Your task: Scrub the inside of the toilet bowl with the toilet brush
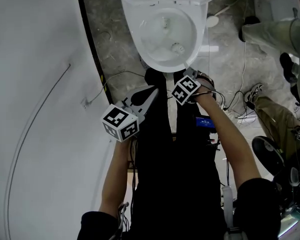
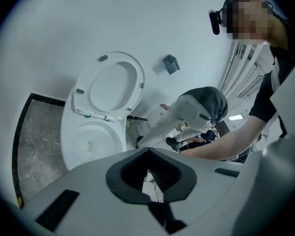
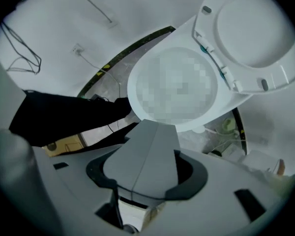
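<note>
The white toilet [image 1: 166,64] stands at the top centre with its seat and lid [image 2: 113,85] raised and the bowl open. A small round pale object [image 1: 177,47] lies low in the bowl; I cannot tell whether it is the brush. My right gripper [image 1: 190,74] hovers at the bowl's near rim, its two grey jaws [image 3: 155,127] pressed together with nothing between them. My left gripper [image 1: 152,95] hangs lower left of the bowl, apart from it. In the left gripper view its jaws [image 2: 150,176] stand apart and hold nothing.
A white curved wall [image 1: 35,84] fills the left. Thin cables [image 1: 115,79] trail over the grey stone floor. A white round-headed item [image 1: 212,20] lies right of the toilet. Another person's legs and shoes [image 1: 270,109] are at the right.
</note>
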